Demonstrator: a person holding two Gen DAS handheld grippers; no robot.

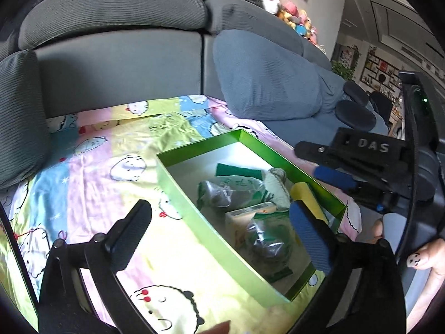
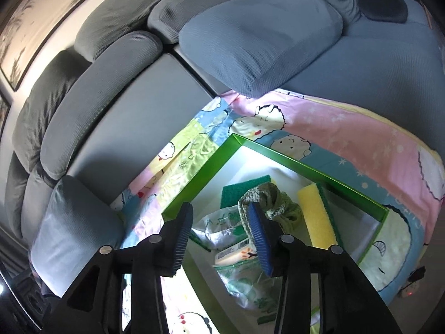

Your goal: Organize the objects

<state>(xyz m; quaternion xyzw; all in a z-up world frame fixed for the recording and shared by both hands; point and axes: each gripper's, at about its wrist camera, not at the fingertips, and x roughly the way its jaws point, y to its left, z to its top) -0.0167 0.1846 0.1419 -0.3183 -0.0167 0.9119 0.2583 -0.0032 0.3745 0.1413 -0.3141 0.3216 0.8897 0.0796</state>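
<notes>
A green box point(image 1: 178, 186) point(image 2: 194, 183) lies on a cartoon-print cloth. Inside are a yellow sponge point(image 1: 303, 193) point(image 2: 317, 217), a green scouring pad point(image 1: 236, 170) point(image 2: 244, 189), a green knitted cloth point(image 1: 276, 188) point(image 2: 275, 203), clear plastic packets point(image 1: 222, 192) point(image 2: 222, 225) and a small pale carton point(image 1: 244, 217) point(image 2: 236, 254). My left gripper point(image 1: 222, 222) is open and empty, its jaws spanning the box's near wall. My right gripper point(image 2: 219, 222) is open and empty above the box; it also shows in the left wrist view point(image 1: 328, 167).
The patterned cloth point(image 1: 97, 167) point(image 2: 347, 139) covers a seat of a grey sofa point(image 1: 125, 55) point(image 2: 125, 83). A blue-grey cushion point(image 1: 264, 83) point(image 2: 264, 36) lies behind the box. Plush toys point(image 1: 292, 14) sit at the sofa's far end.
</notes>
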